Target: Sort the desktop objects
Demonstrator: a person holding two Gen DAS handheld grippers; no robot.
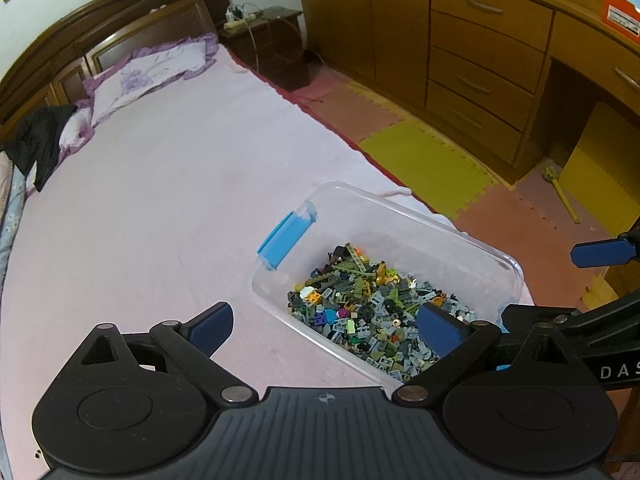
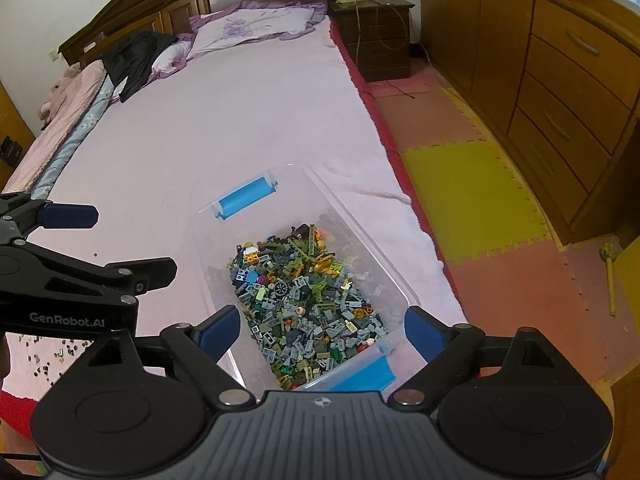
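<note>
Right wrist only: loose bricks on bed beside bin; both jaws released.

left wrist: above bed, facing headboard | right wrist: alongside | shared: bin

- Bed with pale pink sheet carries everything.
- Clear plastic bin sits on sheet near the bed's right edge, near end; blue latch handles at its far and near ends; filled with small mixed toy bricks.
- Loose small dark pieces scattered on sheet, near left.
- Far end: purple-frilled floral pillow, black garment to its left.
- Pink blanket along far left edge.
</note>
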